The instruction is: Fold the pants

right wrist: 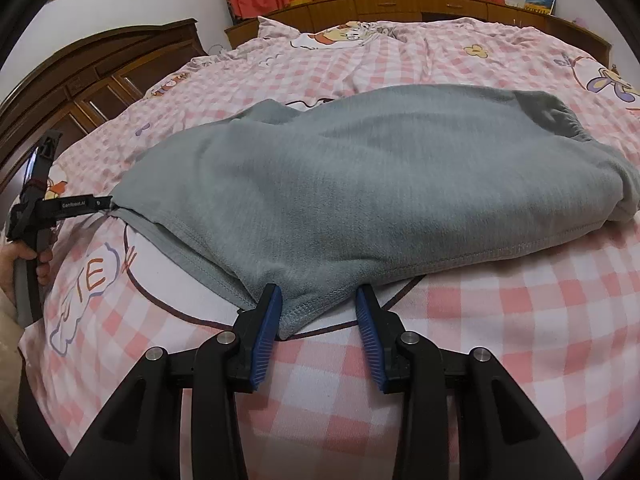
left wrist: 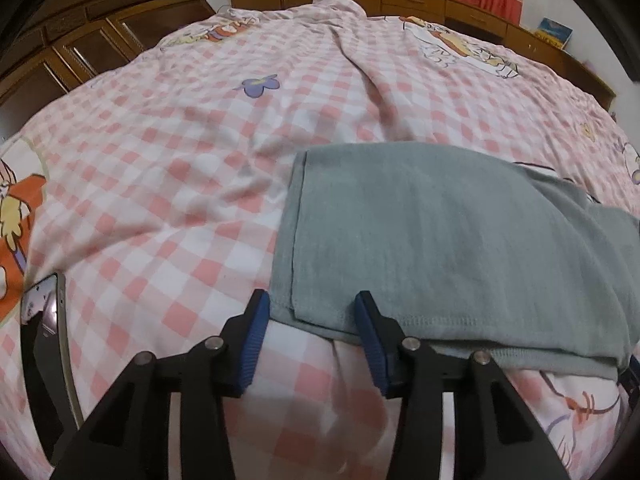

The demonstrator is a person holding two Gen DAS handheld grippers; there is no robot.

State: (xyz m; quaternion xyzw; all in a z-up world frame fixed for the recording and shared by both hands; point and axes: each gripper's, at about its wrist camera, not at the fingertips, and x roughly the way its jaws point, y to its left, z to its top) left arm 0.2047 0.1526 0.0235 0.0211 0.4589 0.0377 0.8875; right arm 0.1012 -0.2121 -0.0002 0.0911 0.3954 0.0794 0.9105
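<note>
Grey pants (left wrist: 440,240) lie folded on the pink checked bedspread (left wrist: 160,184). Their left near corner rests flat between the blue pads of my left gripper (left wrist: 312,296), whose jaws stand apart and do not press on the cloth. In the right wrist view the pants (right wrist: 360,184) stretch across the bed, with the elastic waistband (right wrist: 560,120) at the far right. Their near hem corner sits between the fingers of my right gripper (right wrist: 318,290), which is open; the left pad touches the cloth edge. The left gripper (right wrist: 109,201) shows at the pants' left corner, held by a hand (right wrist: 24,260).
A phone (left wrist: 44,312) lies on the bedspread left of the left gripper. A dark wooden headboard (left wrist: 80,32) stands at the left, and low wooden cabinets (right wrist: 380,4) with curtains above run along the far side. The bedspread (right wrist: 520,320) reaches past both grippers.
</note>
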